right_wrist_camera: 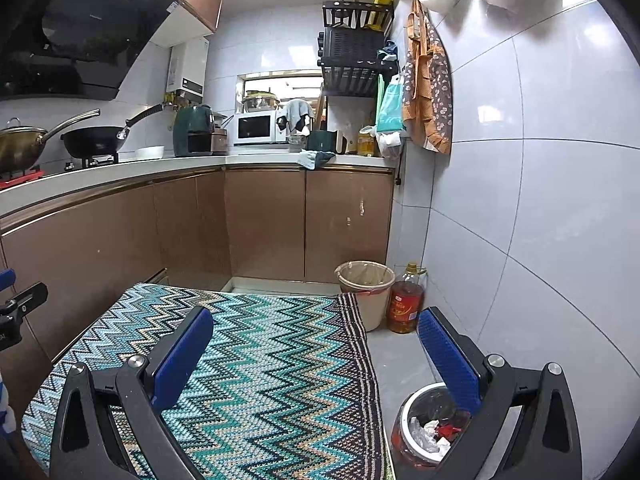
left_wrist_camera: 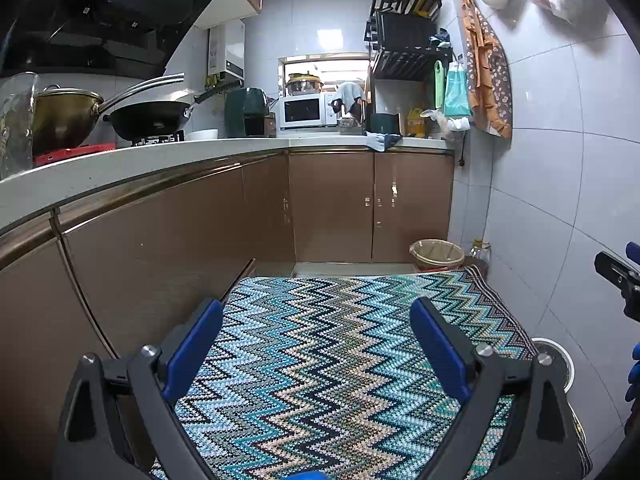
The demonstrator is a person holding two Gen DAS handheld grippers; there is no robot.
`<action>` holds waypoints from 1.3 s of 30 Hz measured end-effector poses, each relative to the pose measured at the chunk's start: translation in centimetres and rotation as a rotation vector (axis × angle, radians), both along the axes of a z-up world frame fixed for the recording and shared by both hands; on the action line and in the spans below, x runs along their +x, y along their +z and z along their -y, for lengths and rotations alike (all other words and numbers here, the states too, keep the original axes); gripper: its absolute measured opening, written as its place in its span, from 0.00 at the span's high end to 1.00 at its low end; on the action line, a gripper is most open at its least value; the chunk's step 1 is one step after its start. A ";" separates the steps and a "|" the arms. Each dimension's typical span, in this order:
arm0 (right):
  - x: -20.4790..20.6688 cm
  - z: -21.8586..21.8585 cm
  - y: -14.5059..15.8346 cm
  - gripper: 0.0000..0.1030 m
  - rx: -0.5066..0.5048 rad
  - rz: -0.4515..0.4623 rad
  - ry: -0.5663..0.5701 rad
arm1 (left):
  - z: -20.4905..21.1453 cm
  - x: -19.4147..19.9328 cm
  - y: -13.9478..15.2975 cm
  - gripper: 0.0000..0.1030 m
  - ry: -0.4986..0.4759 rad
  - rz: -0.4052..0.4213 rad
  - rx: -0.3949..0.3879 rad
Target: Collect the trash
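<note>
A small round trash bin [right_wrist_camera: 424, 432] with a white rim and red liner stands on the floor near the right wall, holding crumpled wrappers; its rim also shows in the left wrist view [left_wrist_camera: 560, 360]. My right gripper [right_wrist_camera: 316, 344] is open and empty, its right finger above that bin. My left gripper [left_wrist_camera: 316, 336] is open and empty above the zigzag cloth-covered surface [left_wrist_camera: 312, 360]. A beige lined bucket [right_wrist_camera: 366, 284] stands by the far cabinets, also seen in the left wrist view [left_wrist_camera: 436, 256]. No loose trash shows on the cloth.
An oil bottle [right_wrist_camera: 406, 300] stands beside the bucket. Brown cabinets [left_wrist_camera: 332, 204] and a counter with woks [left_wrist_camera: 148, 118], a microwave [left_wrist_camera: 306, 110] and a rack run along the left and back. A tiled wall [right_wrist_camera: 540, 200] closes the right.
</note>
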State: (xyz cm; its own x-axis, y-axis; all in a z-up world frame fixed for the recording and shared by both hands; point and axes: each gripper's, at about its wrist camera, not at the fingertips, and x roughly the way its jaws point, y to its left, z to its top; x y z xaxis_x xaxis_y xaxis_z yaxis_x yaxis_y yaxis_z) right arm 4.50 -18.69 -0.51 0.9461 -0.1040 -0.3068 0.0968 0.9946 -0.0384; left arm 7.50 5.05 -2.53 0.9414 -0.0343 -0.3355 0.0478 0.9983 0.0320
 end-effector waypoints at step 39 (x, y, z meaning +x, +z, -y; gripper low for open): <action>-5.8 8.9 -1.7 0.00 -0.001 -0.063 -0.261 | 12.9 1.5 -1.3 0.08 -0.349 -0.053 -0.012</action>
